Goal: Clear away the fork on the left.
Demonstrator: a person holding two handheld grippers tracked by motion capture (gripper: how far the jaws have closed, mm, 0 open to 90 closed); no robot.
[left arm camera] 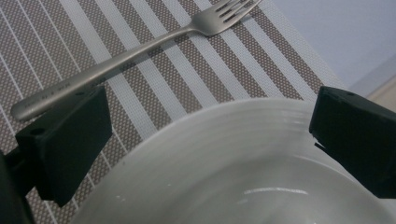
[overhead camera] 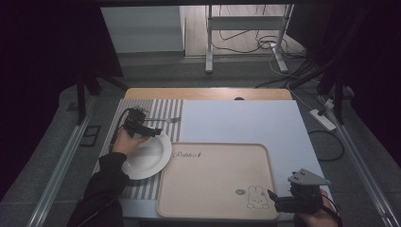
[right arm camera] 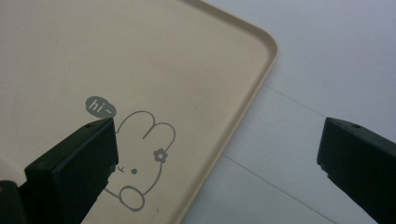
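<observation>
We hold the left gripper [overhead camera: 150,131] open, jaws straddling the far rim of the round white ceramic plate [overhead camera: 146,158] on the striped placemat [overhead camera: 163,109]. Beyond the plate lies a steel fork [left arm camera: 140,51]. The right gripper [overhead camera: 273,197], also open, hovers over the beige rabbit-printed tray [overhead camera: 213,179] beside the plate.

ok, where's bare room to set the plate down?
The beige tray is bare apart from its rabbit print, beside the right gripper. The pale sheet beyond it is free too. The striped placemat is crowded: white plate, fork, left gripper.
</observation>
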